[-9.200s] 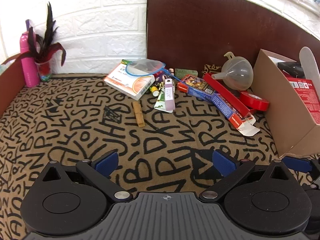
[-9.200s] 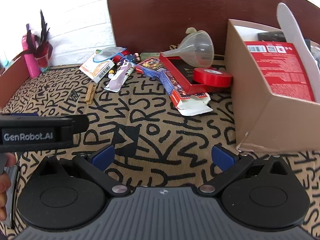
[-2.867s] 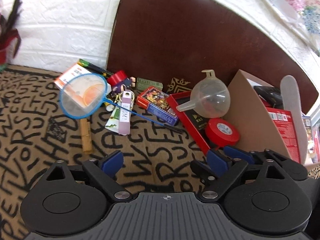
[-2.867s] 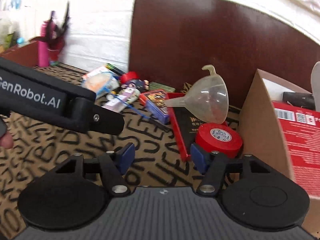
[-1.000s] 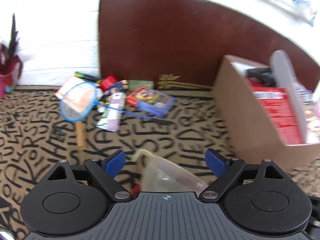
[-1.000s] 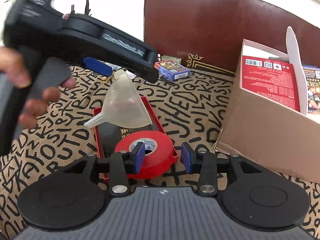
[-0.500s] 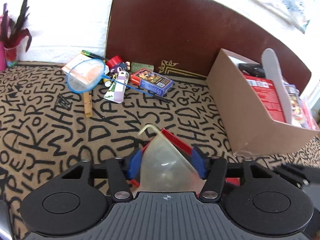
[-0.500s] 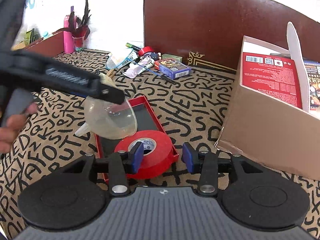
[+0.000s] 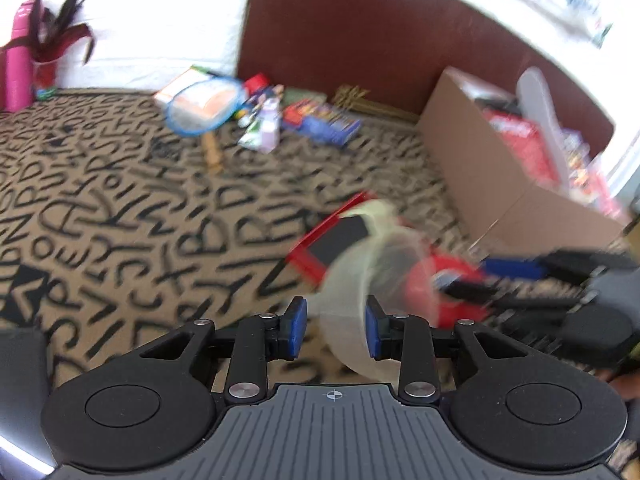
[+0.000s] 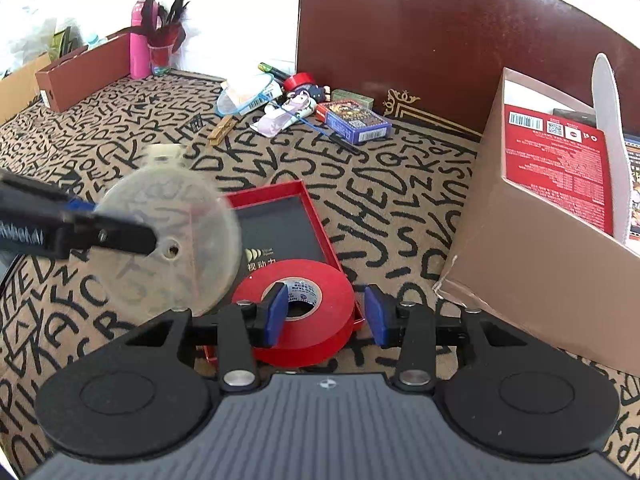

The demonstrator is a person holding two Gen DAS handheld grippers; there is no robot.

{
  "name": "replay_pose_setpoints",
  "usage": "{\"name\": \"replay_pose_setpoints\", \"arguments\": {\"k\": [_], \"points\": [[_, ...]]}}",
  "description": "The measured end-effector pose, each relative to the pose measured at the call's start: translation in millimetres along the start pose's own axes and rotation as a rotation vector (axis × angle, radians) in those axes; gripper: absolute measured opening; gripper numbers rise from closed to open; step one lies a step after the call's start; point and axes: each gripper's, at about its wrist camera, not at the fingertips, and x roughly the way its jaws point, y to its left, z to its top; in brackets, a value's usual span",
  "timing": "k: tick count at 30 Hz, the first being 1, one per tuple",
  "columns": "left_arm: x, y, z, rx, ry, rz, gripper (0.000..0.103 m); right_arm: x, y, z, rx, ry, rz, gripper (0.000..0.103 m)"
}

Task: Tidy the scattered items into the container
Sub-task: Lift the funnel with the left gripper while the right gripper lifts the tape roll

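Note:
My left gripper [image 9: 333, 328] is shut on a clear plastic funnel [image 9: 372, 268] and holds it above the patterned cloth; the funnel's wide mouth faces the right wrist view [image 10: 168, 236]. My right gripper [image 10: 323, 314] is shut on a red tape roll [image 10: 312, 312], which sits on the near end of a red tray lid [image 10: 280, 216]. The cardboard box [image 10: 532, 256] stands at the right with a red packet [image 10: 556, 160] inside. The left wrist view is blurred by motion.
A pile lies at the back: a blue net [image 10: 244, 98], a blue card box [image 10: 354, 120], a tube [image 10: 280, 120], a wooden clothespin [image 10: 221, 128]. A pink bottle [image 10: 138, 40] and a brown board [image 10: 440, 40] stand behind.
My left gripper has lifted the funnel off the tray lid and swung it round, so its mouth now faces the right camera. My right gripper stays shut on the tape.

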Motion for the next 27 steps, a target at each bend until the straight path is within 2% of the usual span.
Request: {"name": "replay_pose_setpoints", "arguments": {"k": [1, 2, 5, 9, 10, 11, 12, 15, 22, 27], "points": [[3, 4, -5, -0.015, 0.016, 0.006, 0.033, -1, 0, 0, -0.001, 0.002, 0.000, 0.047], [6, 10, -9, -0.043, 0.032, 0.003, 0.041, -1, 0, -1, -0.004, 0.005, -0.001, 0.047], [12, 19, -17, -0.103, 0.050, -0.002, 0.041, 2, -1, 0, -0.003, 0.021, -0.005, 0.047], [15, 18, -21, -0.101, 0.048, -0.010, 0.041, 14, 1, 3, -0.007, 0.044, -0.014, 0.044], [15, 17, -21, -0.101, 0.045, -0.013, 0.038, 16, 1, 4, -0.007, 0.045, -0.011, 0.034], [15, 18, -22, -0.107, 0.043, -0.018, 0.019, 16, 2, 4, -0.005, 0.042, -0.013, 0.033], [15, 20, -22, -0.119, 0.043, -0.029, 0.008, 14, 3, 4, -0.010, 0.031, -0.021, 0.031], [15, 22, -21, -0.139, 0.038, -0.044, 0.007, 5, 6, 4, -0.021, -0.003, -0.026, 0.027], [4, 12, -22, -0.093, 0.029, -0.096, 0.005, -19, 7, 1, -0.015, -0.033, 0.018, 0.025], [-9, 10, -28, -0.046, 0.071, -0.127, 0.005, -47, 5, -19, 0.004, -0.011, 0.054, 0.025]]}}
